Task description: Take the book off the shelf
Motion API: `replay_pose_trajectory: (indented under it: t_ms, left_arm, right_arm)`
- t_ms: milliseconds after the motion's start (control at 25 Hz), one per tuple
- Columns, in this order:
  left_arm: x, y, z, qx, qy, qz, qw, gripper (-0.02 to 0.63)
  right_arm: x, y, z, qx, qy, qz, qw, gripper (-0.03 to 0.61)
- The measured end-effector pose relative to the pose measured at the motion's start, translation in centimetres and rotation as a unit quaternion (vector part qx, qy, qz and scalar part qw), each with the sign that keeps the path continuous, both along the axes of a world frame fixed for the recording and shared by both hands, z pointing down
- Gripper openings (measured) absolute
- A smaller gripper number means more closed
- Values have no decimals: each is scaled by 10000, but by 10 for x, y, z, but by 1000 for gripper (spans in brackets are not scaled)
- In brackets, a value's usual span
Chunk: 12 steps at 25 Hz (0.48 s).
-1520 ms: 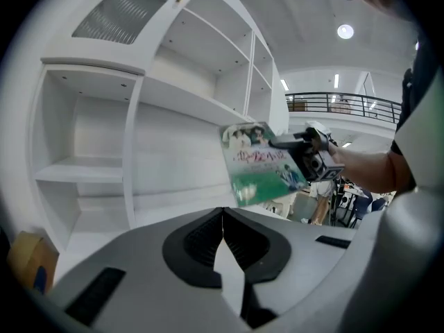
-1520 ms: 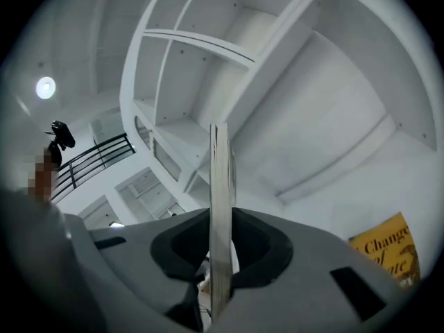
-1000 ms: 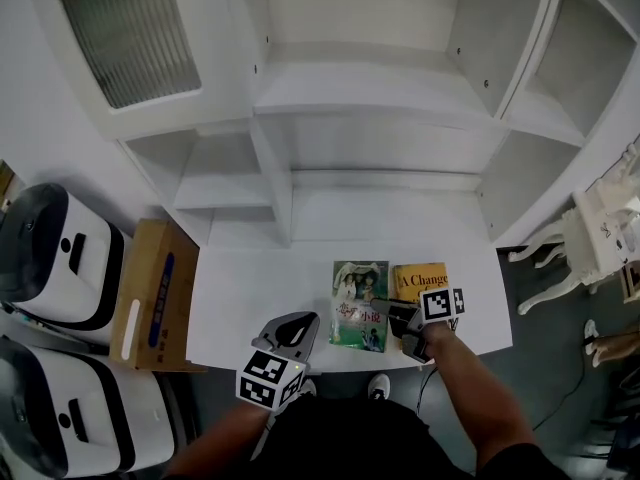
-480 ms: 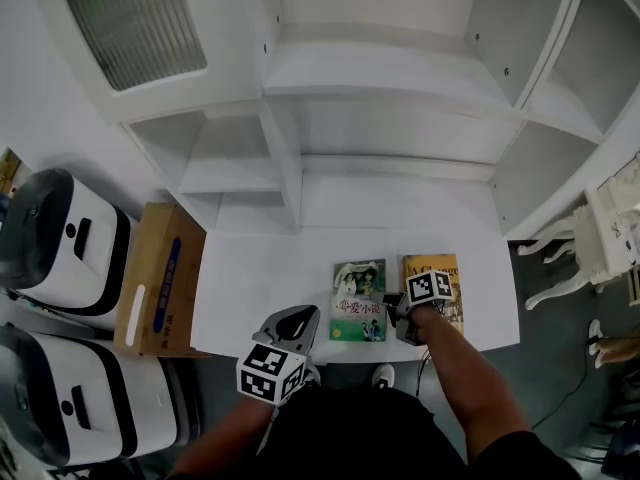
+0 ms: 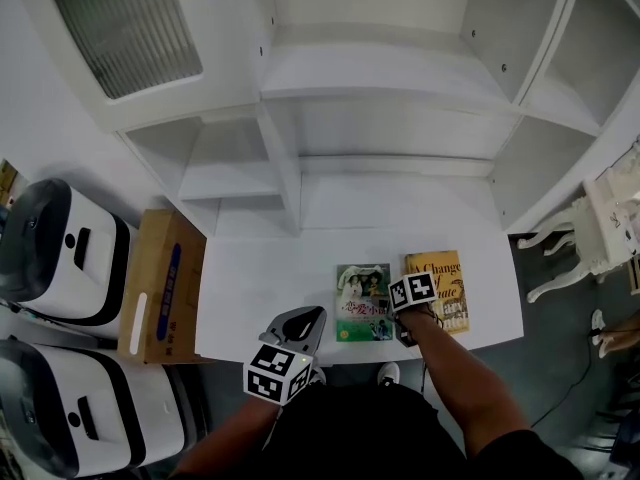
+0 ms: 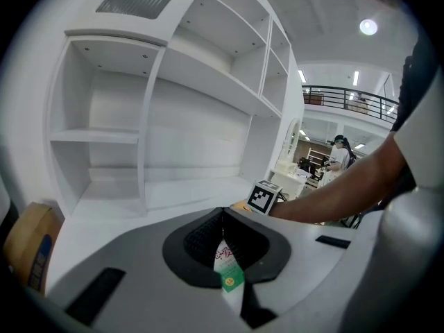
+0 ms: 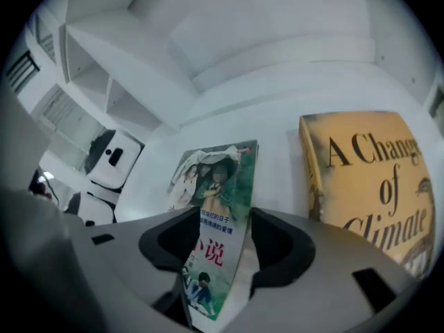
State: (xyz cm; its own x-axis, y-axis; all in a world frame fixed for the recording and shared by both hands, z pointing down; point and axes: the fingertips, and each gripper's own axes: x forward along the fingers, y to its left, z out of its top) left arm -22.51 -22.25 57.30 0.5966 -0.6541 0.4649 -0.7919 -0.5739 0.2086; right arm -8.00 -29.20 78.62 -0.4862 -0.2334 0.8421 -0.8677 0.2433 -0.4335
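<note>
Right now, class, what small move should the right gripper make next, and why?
Probably draw the right gripper back and up, off the green book. Its jaws have just been opening, with the book's near edge between them, unpressed; it lies flat on the table beside the yellow book.

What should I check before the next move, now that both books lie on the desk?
1. Green book flat on the desk: ok.
2. Right gripper free of it: ok. Its jaws have just been opening; the book shows between them, pads not pressing it.
3. Yellow book beside the green one, not overlapping: ok.
4. Left gripper out of the way: ok, shut, left of the green book.
5. Books remaining on the shelves: none visible, ok.
</note>
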Motion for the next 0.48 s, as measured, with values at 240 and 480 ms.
replay_pose_trajectory:
  t_ms: [240, 480]
  left_arm:
    - [-2, 3, -4, 53, 42, 213, 9998, 11]
    - [-7, 9, -12, 184, 69, 510, 9985, 11]
  right_arm:
    - [-1, -11, -21, 597, 479, -121, 9970, 227]
    - [9, -2, -47, 1051, 138, 665, 9921, 227]
